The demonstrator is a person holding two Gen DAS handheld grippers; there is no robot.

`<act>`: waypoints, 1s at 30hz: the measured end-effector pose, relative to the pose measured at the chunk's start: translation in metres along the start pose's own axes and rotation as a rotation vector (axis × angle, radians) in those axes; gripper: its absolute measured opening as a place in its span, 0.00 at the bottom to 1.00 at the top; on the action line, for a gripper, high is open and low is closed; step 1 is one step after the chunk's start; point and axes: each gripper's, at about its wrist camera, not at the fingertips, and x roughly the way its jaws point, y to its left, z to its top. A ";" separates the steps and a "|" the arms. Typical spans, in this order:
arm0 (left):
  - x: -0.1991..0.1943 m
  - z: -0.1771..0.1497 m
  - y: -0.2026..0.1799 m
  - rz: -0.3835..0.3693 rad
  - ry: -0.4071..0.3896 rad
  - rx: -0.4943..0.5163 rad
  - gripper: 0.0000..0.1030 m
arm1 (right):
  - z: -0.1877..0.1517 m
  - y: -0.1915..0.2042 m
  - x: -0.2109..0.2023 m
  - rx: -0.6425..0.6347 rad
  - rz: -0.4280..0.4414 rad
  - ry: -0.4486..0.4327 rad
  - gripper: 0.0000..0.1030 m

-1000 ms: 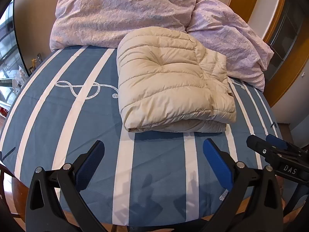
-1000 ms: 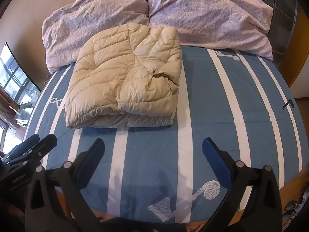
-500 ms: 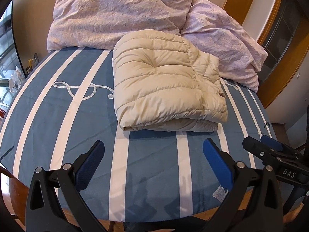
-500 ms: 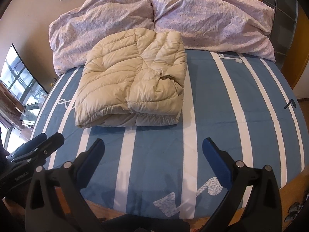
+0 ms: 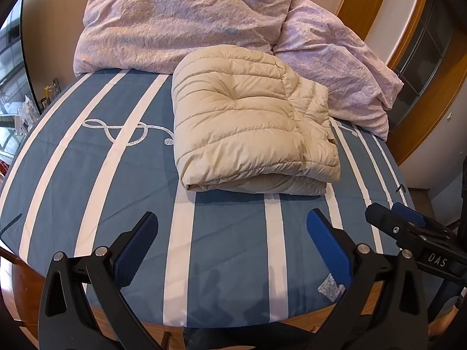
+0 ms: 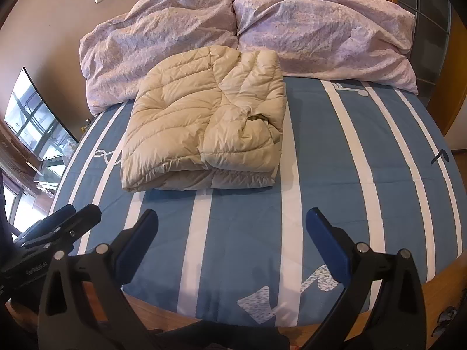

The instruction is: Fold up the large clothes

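Cream quilted jacket (image 5: 251, 128) lies folded on the striped bed (image 5: 87, 180), long axis running from its near folded edge toward the pillows (image 5: 186, 20), well ahead of my left hand-held gripper (image 5: 232, 242) and right hand-held gripper (image 6: 232, 242), both spread wide, holding nothing.

White letters "DAS" are being shown on the black body of the right gripper (image 5: 408, 224), seen in the left wrist view to the right of the left gripper (image 5: 232, 233), approx. level w/ its fingers. In the right wrist view, small white lettering is being shown on the black body of the left gripper (image 6: 74, 215), to the left of the right gripper (image 6: 232, 233); it is being read as "GenROBOT.AI", but is tiny & not certain. No other text is being made out.
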 end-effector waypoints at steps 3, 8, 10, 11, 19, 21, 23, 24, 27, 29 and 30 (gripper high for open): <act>0.000 -0.001 0.000 -0.001 0.001 -0.003 0.99 | 0.000 0.001 0.000 0.000 0.000 0.000 0.98; -0.002 -0.004 -0.001 -0.007 -0.001 -0.006 0.99 | 0.000 0.001 0.000 0.000 -0.001 0.001 0.98; -0.001 -0.004 -0.001 -0.006 0.000 -0.006 0.99 | 0.000 0.001 0.000 -0.002 0.000 0.001 0.98; -0.001 -0.004 -0.001 -0.005 0.000 -0.007 0.99 | -0.001 0.001 0.000 -0.003 0.000 0.001 0.98; -0.001 -0.004 -0.001 -0.005 0.000 -0.010 0.99 | -0.001 0.001 0.000 -0.001 0.000 0.000 0.98; -0.001 -0.004 0.000 -0.006 0.002 -0.010 0.99 | -0.001 0.002 0.000 0.000 0.000 0.001 0.98; -0.001 -0.003 0.000 -0.006 0.002 -0.008 0.99 | -0.001 0.002 0.000 0.001 0.000 0.000 0.98; -0.002 -0.004 0.000 -0.006 0.002 -0.008 0.99 | -0.001 0.002 0.000 0.000 0.001 0.001 0.98; -0.002 -0.005 0.000 -0.006 0.001 -0.008 0.99 | -0.001 0.002 0.000 -0.002 0.001 0.001 0.98; -0.001 -0.004 0.001 -0.007 0.001 -0.008 0.99 | -0.001 0.002 0.000 -0.002 0.001 0.001 0.98; -0.001 -0.004 0.001 -0.006 0.001 -0.009 0.99 | -0.001 0.002 0.001 -0.001 0.001 0.001 0.98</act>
